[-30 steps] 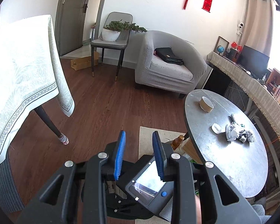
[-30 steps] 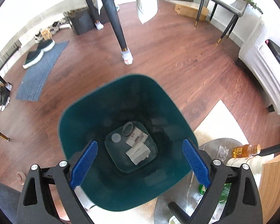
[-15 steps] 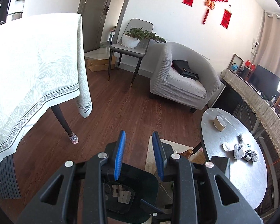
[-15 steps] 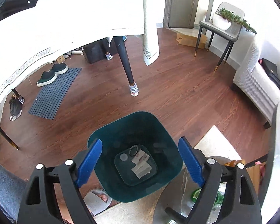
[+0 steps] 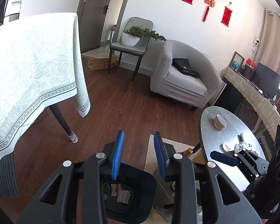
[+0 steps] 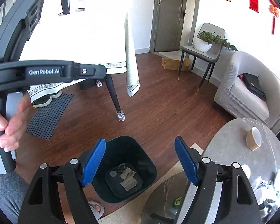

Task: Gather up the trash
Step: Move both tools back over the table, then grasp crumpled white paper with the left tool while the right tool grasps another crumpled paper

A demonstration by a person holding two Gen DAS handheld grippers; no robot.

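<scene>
Living room with wood floor (image 5: 121, 112), armchair (image 5: 184, 82) and cloth-covered table (image 5: 28, 65). Crumpled trash (image 5: 241, 146) lies on the round bench (image 5: 233, 130), right of both grippers. The bin (image 6: 125, 169), holding paper scraps, stands on the floor below. Left gripper (image 5: 139, 155): narrow, empty, just opening slightly. Right gripper (image 6: 140, 162): wide, empty, closing somewhat; the bin looks smaller than before.

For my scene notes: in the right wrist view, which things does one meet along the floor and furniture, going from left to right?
Striped mat → table leg with a sock → green trash bin → grey chair with a potted plant → grey armchair
</scene>
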